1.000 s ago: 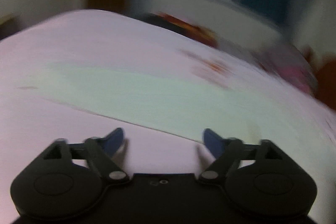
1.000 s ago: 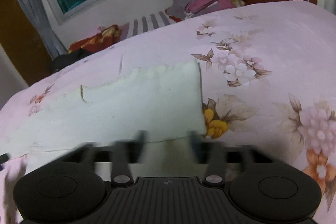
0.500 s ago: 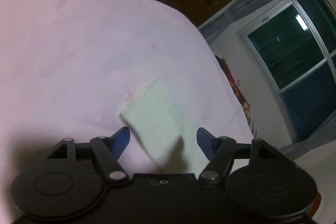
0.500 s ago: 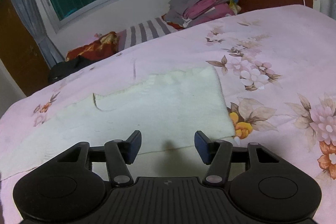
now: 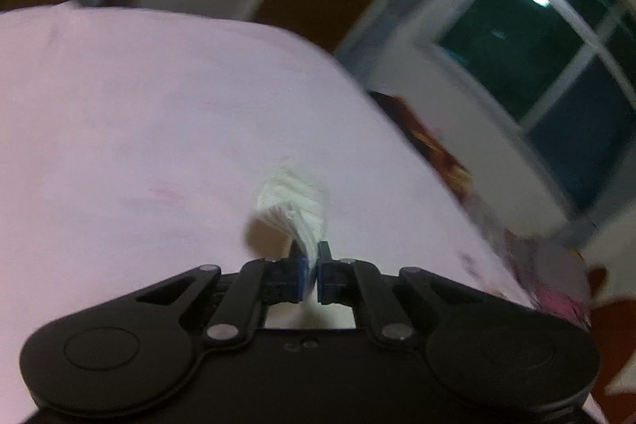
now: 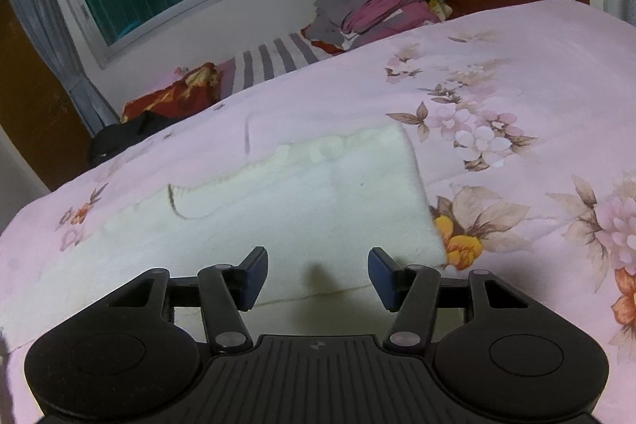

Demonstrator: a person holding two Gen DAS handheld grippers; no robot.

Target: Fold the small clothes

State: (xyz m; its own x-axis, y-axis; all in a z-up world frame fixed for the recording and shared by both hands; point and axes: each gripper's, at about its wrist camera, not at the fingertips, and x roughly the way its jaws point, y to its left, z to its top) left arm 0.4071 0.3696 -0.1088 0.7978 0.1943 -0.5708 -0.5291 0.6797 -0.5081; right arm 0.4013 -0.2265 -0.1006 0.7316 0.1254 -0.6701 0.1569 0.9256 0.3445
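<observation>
We are pinching bunched cloth corner point(image 5: 296, 211) in left tongs point(image 5: 312, 273), just closed on it, above bed point(image 5: 119, 146). Right tongs point(image 6: 316, 279) gaping empty over near hem; white garment point(image 6: 298, 201) stretching long-axis leftward.

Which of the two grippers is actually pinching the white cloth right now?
The left gripper: its jaws have just closed on the white cloth. The right gripper hangs open above it.

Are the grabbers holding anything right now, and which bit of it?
The left gripper pinches a bunched end of the white cloth. The right gripper is open, holding nothing.
</observation>
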